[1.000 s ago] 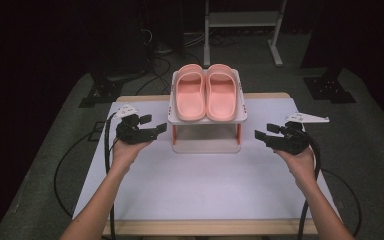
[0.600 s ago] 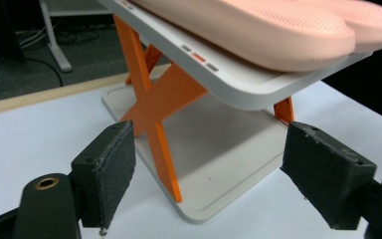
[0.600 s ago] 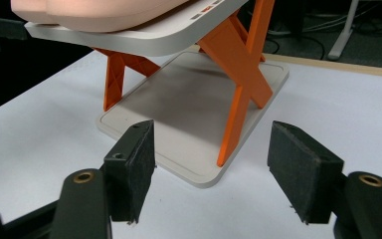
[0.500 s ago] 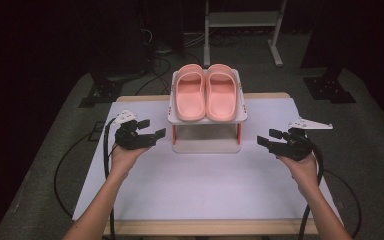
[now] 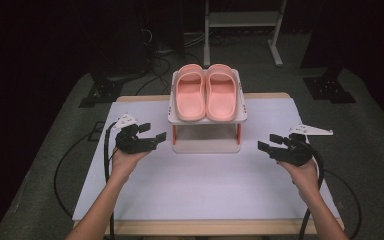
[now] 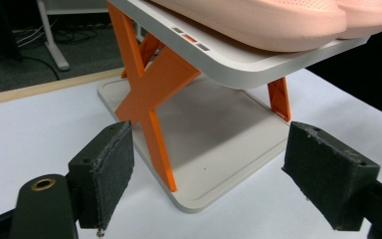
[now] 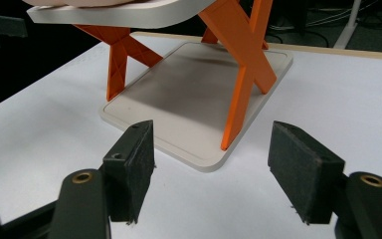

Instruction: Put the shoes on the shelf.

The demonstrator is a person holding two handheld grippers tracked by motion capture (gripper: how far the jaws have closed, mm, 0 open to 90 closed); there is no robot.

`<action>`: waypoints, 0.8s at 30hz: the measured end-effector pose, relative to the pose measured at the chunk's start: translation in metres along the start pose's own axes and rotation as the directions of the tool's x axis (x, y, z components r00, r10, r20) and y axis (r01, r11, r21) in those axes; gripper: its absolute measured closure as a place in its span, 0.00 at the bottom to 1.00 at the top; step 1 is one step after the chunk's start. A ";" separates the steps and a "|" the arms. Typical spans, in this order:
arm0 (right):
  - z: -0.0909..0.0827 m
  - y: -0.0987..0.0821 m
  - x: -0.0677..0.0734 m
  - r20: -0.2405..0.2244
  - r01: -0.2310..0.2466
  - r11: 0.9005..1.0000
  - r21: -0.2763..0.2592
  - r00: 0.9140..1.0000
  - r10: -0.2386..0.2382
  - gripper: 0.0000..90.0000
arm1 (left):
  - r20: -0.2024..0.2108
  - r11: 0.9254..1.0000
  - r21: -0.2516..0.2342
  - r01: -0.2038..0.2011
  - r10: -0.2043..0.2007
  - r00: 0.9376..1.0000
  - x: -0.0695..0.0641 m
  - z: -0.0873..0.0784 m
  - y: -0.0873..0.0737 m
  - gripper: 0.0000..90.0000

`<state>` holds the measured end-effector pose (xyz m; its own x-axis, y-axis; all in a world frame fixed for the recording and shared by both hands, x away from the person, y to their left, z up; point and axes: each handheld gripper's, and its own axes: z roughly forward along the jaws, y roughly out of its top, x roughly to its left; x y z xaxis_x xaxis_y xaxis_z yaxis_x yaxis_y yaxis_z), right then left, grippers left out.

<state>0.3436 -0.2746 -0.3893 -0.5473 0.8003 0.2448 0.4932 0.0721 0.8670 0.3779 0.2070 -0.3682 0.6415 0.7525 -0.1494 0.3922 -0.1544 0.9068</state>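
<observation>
A pair of pink slippers [image 5: 206, 92] lies side by side on the top shelf of a small white rack [image 5: 207, 146] with orange cross legs [image 6: 151, 94], at the table's middle back. My left gripper [image 5: 154, 136] hovers just left of the rack, open and empty, its jaws pointing at the rack's lower shelf [image 6: 214, 134]. To the rack's right my right gripper [image 5: 269, 142] is open too, with nothing between its pads; its own view looks at the lower shelf [image 7: 189, 94] and an orange leg [image 7: 241, 74].
A white sheet [image 5: 195, 185] covers the wooden table. Black cables [image 5: 65, 165] trail off both grippers to the floor. A white metal stand [image 5: 240, 20] and dark equipment bases stand on the floor behind the table.
Both hands have drawn slightly back toward the table's near side, away from the rack. The slippers and rack have not moved.
</observation>
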 end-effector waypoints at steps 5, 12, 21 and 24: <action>0.001 -0.004 0.000 -0.004 0.005 1.000 0.002 1.000 -0.005 0.38 | 0.001 1.000 0.000 0.001 -0.001 1.000 -0.001 0.000 -0.005 0.21; 0.003 -0.011 0.001 -0.006 0.007 1.000 0.015 1.000 -0.007 0.37 | 0.004 1.000 0.005 0.012 -0.012 1.000 0.000 -0.001 -0.012 0.21; 0.004 -0.020 0.002 -0.009 0.004 1.000 0.025 1.000 -0.004 0.36 | 0.012 1.000 0.012 0.005 -0.005 1.000 -0.004 -0.003 -0.020 0.20; 0.003 -0.021 0.002 -0.009 0.000 1.000 0.024 1.000 0.000 0.36 | 0.017 1.000 0.004 0.013 -0.013 1.000 -0.006 -0.004 -0.023 0.20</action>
<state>0.3341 -0.2731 -0.4088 -0.5534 0.7950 0.2485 0.5090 0.0867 0.8564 0.3625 0.2090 -0.3863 0.6474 0.7435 -0.1675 0.4031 -0.1475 0.9032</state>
